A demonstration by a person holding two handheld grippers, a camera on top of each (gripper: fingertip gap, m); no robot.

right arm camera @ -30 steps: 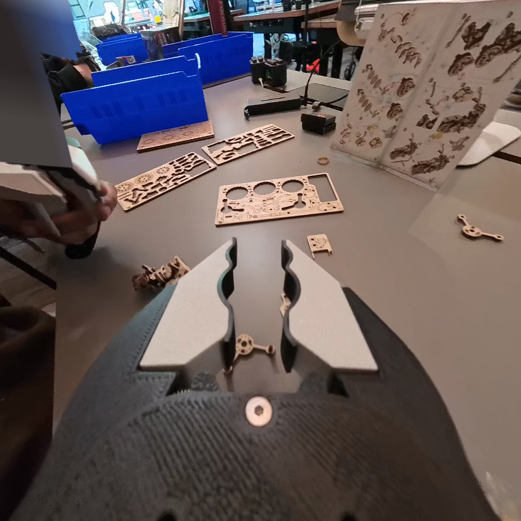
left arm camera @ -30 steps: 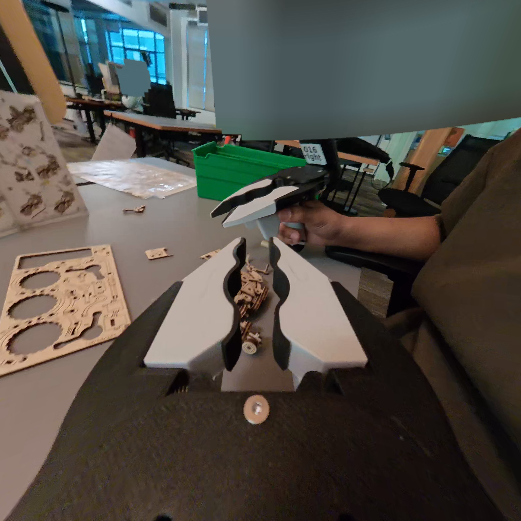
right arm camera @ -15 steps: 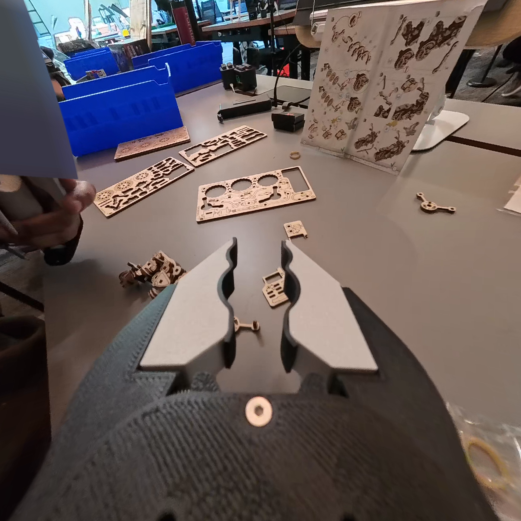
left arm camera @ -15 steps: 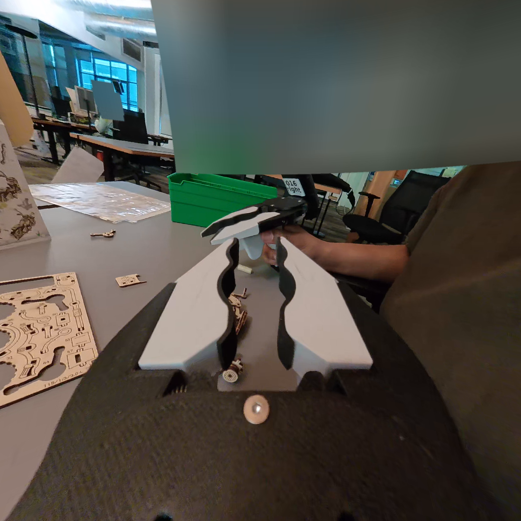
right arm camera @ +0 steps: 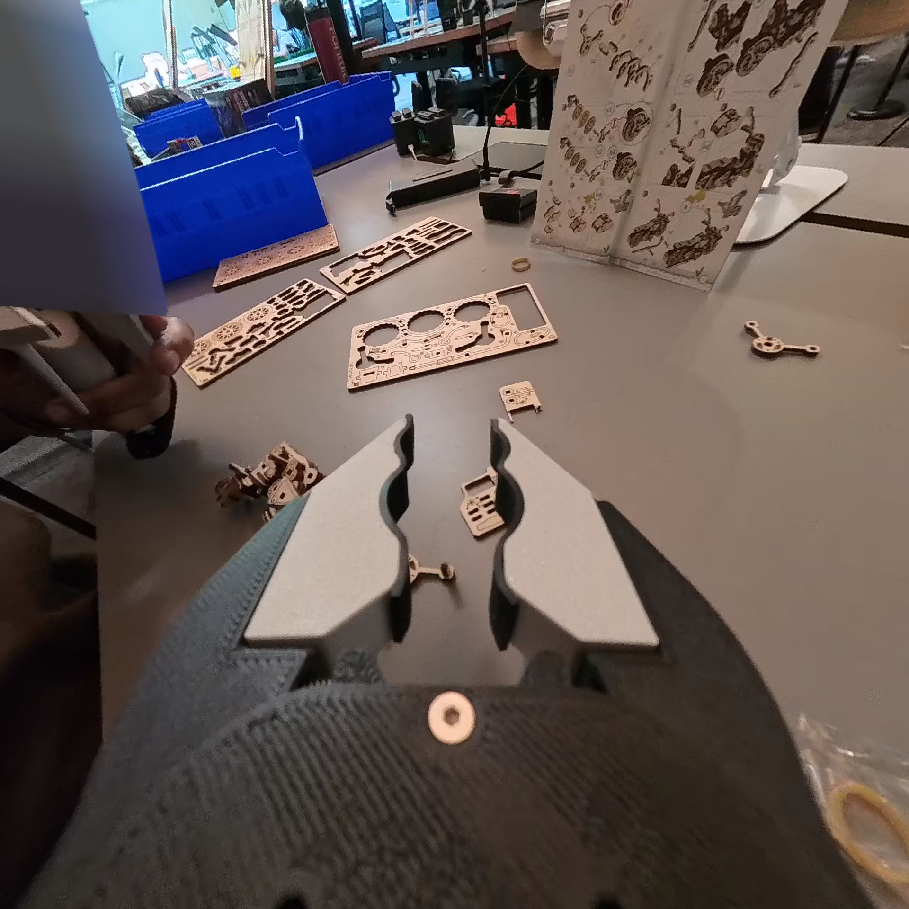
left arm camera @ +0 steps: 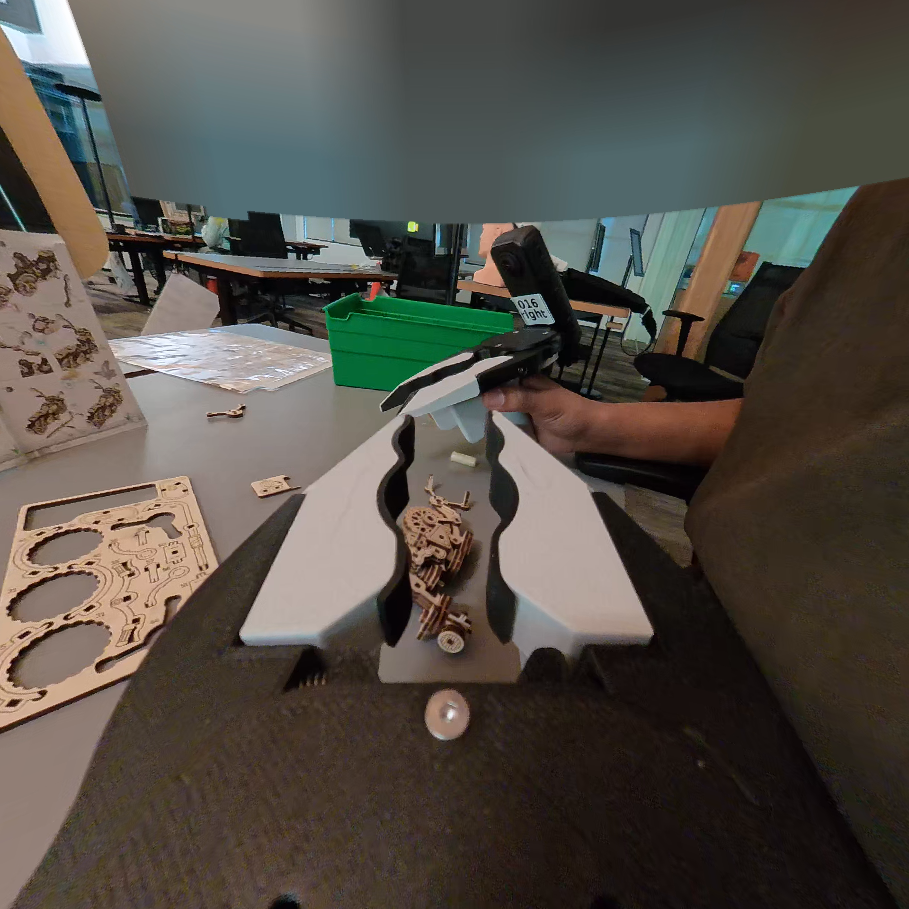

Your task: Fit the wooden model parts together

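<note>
Left gripper (left arm camera: 447, 497): jaws wide, empty, now back over the part-built model (left arm camera: 435, 551), mid-frame between its fingers.
Right gripper (right arm camera: 450, 492): wide, empty, pulled nearer a small crank piece (right arm camera: 430, 572).
Meaning: a pickup looks imminent; nothing joined yet.

Pale laser-cut wood model (left arm camera: 435, 560) on my matt grey surface (right arm camera: 688, 442) — glossy green plastic bin (left arm camera: 413, 339), crinkled shiny plastic sheet (left arm camera: 221, 351)
</note>
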